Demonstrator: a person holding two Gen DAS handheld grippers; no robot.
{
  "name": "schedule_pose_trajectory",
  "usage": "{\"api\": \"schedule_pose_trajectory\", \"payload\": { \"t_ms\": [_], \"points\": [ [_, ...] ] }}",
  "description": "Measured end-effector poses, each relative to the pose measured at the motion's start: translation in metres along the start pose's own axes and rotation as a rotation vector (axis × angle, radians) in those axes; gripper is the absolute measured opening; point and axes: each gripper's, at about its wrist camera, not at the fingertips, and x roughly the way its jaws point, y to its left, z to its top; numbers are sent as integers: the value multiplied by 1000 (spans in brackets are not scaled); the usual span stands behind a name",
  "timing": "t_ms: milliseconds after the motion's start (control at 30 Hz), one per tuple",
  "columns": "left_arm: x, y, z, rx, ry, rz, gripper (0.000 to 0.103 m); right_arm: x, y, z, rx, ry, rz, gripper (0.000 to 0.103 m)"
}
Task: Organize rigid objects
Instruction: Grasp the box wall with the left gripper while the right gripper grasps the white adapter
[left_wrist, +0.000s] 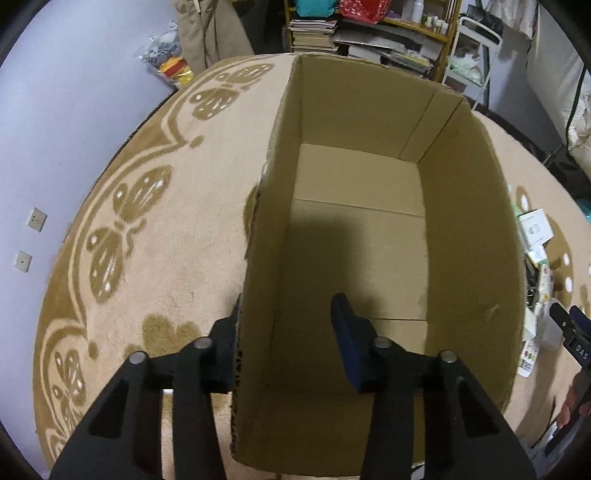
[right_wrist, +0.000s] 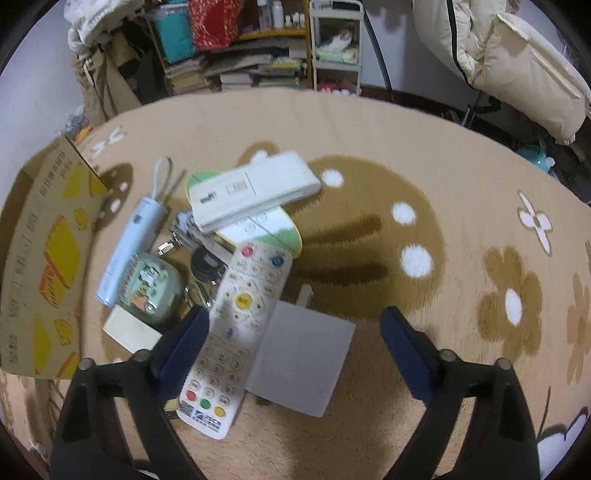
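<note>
An open cardboard box (left_wrist: 369, 229) with nothing inside stands on the patterned rug. My left gripper (left_wrist: 288, 300) straddles the box's left wall (left_wrist: 258, 295): one finger outside against it, the other inside and apart from it. In the right wrist view, a white remote control (right_wrist: 236, 332) lies on a grey square box (right_wrist: 306, 369). My right gripper (right_wrist: 295, 347) hangs open low over both, one finger on each side. Behind them lie a long white device (right_wrist: 255, 192), a pale blue tube with a strap (right_wrist: 125, 251), a green round case (right_wrist: 147, 291) and keys (right_wrist: 201, 264).
The box's printed outer side (right_wrist: 40, 258) stands left of the pile. A small white box (right_wrist: 129, 332) and a green-edged pouch (right_wrist: 273, 229) lie in it. Shelves of books (right_wrist: 236, 70) line the far wall, bedding (right_wrist: 517, 66) at the right. Bare rug (right_wrist: 461, 240) stretches right.
</note>
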Motion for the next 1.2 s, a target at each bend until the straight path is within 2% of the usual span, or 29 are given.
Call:
{"api": "schedule_pose_trajectory", "payload": {
  "t_ms": [167, 400, 600, 733, 767, 800, 867, 967, 1200],
  "points": [
    [1, 4, 0, -16, 10, -6, 37, 13, -5, -4, 6, 70, -49, 82],
    [7, 2, -2, 5, 22, 42, 34, 17, -17, -7, 65, 99, -42, 81],
    [6, 2, -2, 9, 19, 42, 33, 15, -13, -5, 29, 95, -100, 81],
    [7, 2, -2, 14, 24, 56, 30, 15, -18, -7, 61, 111, -85, 81],
    [7, 2, -2, 13, 25, 61, 29, 16, -19, -7, 70, 116, -81, 79],
    [7, 2, -2, 10, 25, 61, 28, 18, -20, -7, 83, 123, -69, 70],
    [7, 2, -2, 12, 25, 69, 27, 20, -22, -9, 96, 142, -47, 58],
    [8, 3, -2, 15, 20, 75, 24, 29, -20, -14, 77, 178, -74, 57],
    [9, 5, -2, 9, 24, 73, 18, 24, -14, -17, 67, 152, -74, 57]
  ]
}}
